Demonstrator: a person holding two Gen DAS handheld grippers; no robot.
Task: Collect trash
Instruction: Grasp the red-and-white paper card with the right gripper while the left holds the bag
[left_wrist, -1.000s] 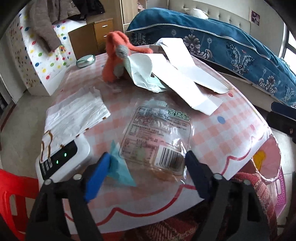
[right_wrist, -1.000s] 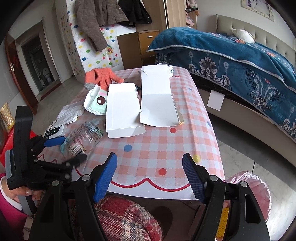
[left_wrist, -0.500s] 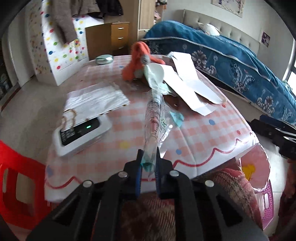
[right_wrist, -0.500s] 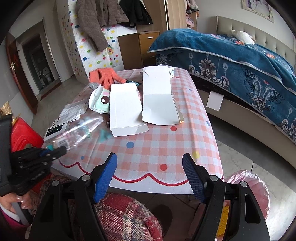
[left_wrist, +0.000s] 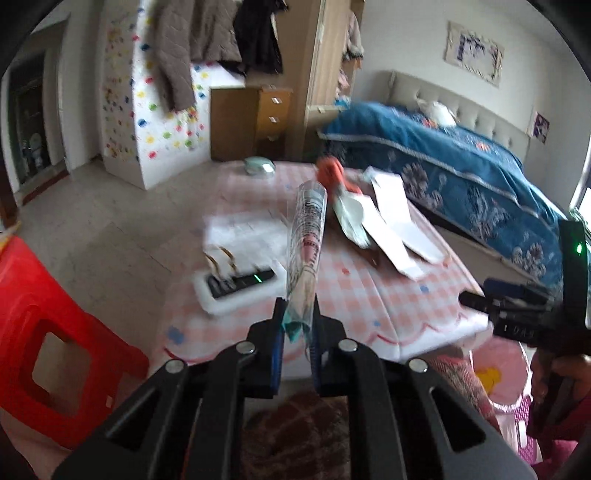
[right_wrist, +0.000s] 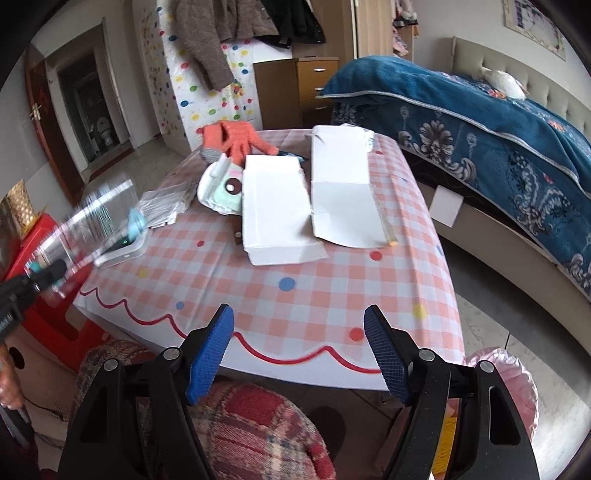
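Note:
A clear plastic wrapper (left_wrist: 307, 243) with printed text and a barcode sticks up edge-on from my left gripper (left_wrist: 297, 325), which is shut on its lower end together with a teal scrap (left_wrist: 293, 328). The wrapper hangs in the air, off the pink checked tablecloth (left_wrist: 354, 291). In the right wrist view the same wrapper (right_wrist: 88, 221) is blurred at the far left, held by the left gripper (right_wrist: 40, 275). My right gripper (right_wrist: 299, 350) stands open over the table's near edge, with nothing between its blue pads.
Two flattened white cartons (right_wrist: 273, 206) (right_wrist: 343, 192), an orange glove (right_wrist: 232, 136), a white and green packet (right_wrist: 219, 188), a plastic sheet (left_wrist: 243, 236) and a white device with a green light (left_wrist: 240, 288) lie on the table. A red stool (left_wrist: 55, 332) stands left, a pink bin (right_wrist: 498, 373) right.
The left gripper closed on the clear wrapper and the teal scrap, then lifted them off the table and drew back. The right gripper stayed where it was, open.

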